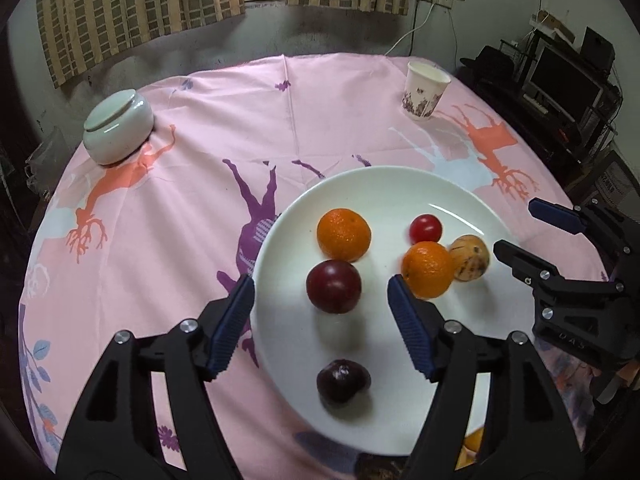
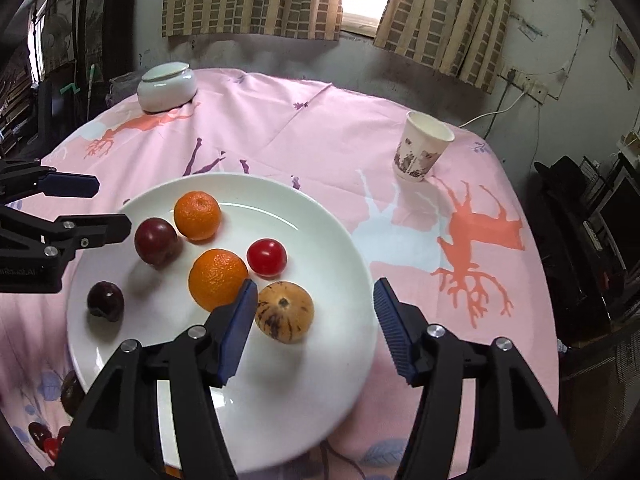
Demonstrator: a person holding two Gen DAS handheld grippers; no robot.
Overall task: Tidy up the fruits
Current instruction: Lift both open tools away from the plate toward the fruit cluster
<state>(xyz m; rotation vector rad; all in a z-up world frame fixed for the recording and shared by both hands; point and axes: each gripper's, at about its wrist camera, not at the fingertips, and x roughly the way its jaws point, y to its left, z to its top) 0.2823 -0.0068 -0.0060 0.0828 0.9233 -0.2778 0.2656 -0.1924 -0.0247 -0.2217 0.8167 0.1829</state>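
While both grippers hang over the white plate (image 1: pixel 400 184), neither holds anything. The left gripper (image 1: pixel 320 312) stands with its jaws apart, a dark red plum (image 1: pixel 334 286) lying on the plate just ahead of its fingertips and untouched by either pad. The right gripper (image 2: pixel 316 316) is parted too, with a brownish speckled fruit (image 2: pixel 285 312) on the plate just beside its left pad; whether that pad brushes the fruit or the orange behind it I cannot tell from this angle.

Reading the plate as a clock face in the left wrist view: one orange (image 1: pixel 344 234) sits near eleven o'clock, a small red tomato (image 1: pixel 425 229) near one, a second orange (image 1: pixel 427 269) near three with the speckled fruit touching it on its far right, the plum close to the centre, and a darker plum (image 1: pixel 343 380) toward six.

On the pink printed tablecloth (image 1: pixel 208 184), a pale lidded ceramic jar (image 1: pixel 118 128) stands out at ten o'clock from the plate and an upright paper cup (image 1: pixel 425 90) at one o'clock, both well apart from it. In the right wrist view, more dark and red fruit (image 2: pixel 48 440) lies off the plate at seven o'clock, partly hidden.
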